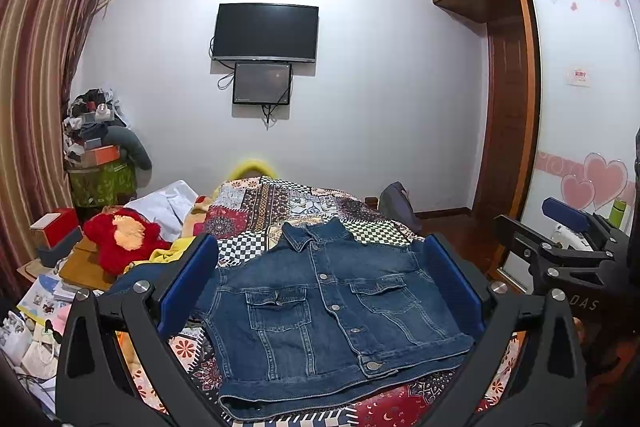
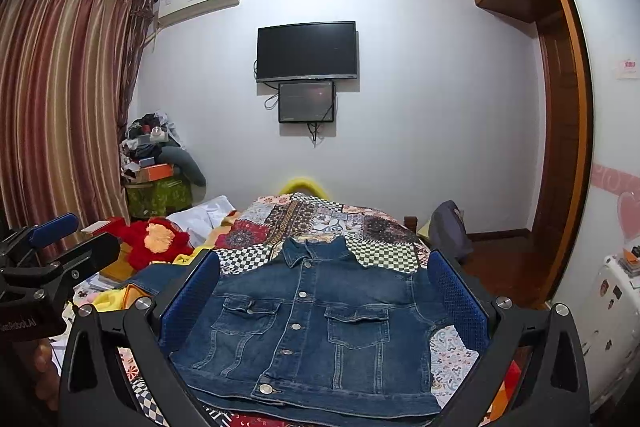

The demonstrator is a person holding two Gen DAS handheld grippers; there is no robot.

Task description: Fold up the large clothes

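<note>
Jacket: denim jacket [image 1: 320, 311] lies flat on the bed [image 1: 280, 203], front up, buttoned, collar at the far side.
Left gripper [image 1: 320, 287]: jaws released, holding nothing, above the jacket.
Right gripper [image 2: 324, 303]: jaws released, holding nothing.
Left of jacket: red plush toy [image 1: 120, 239], yellow cloth [image 2: 112, 297].
Far wall: television [image 1: 266, 31].

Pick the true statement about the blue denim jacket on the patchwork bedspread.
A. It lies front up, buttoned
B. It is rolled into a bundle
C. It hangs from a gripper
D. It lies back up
A: the blue denim jacket shows its closed button row and both chest pockets, lying flat on the patchwork bedspread.
</note>
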